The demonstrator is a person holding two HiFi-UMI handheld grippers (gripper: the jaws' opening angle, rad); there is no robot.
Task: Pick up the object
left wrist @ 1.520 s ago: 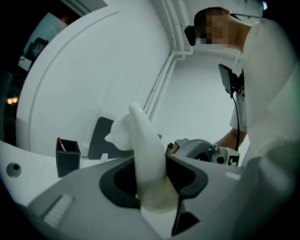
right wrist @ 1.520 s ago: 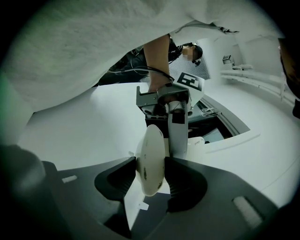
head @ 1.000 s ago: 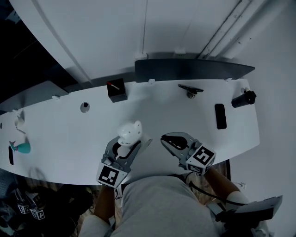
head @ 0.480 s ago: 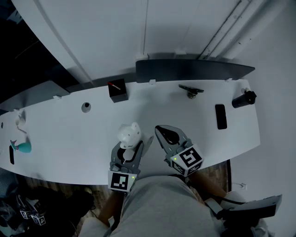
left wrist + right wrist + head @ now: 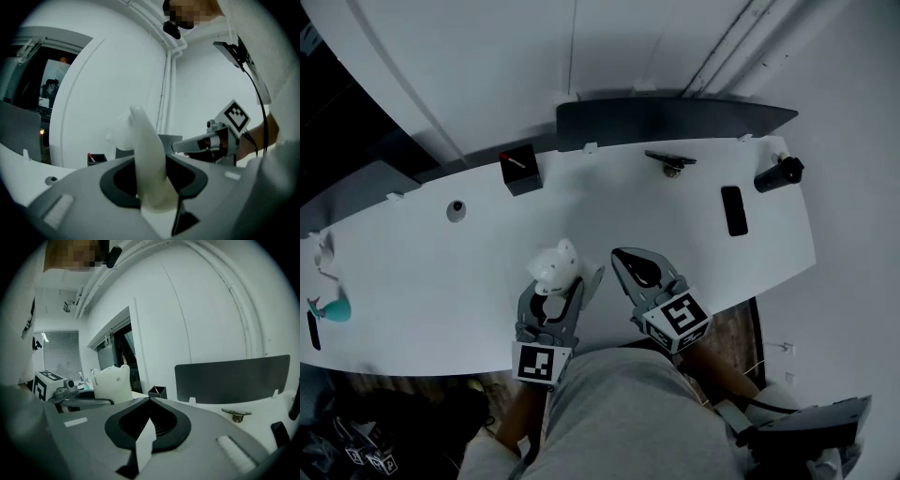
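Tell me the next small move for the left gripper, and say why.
Probably lift the left gripper straight up a little. Its jaws are clamped on the white figurine, which sits low over the desk; whether it has cleared the surface cannot be told. The right gripper is shut and empty beside it.

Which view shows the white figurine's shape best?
The right gripper view: the white figurine shows most of its outline there. The left gripper view shows it edge-on between the left tongs; the head view shows only its top.
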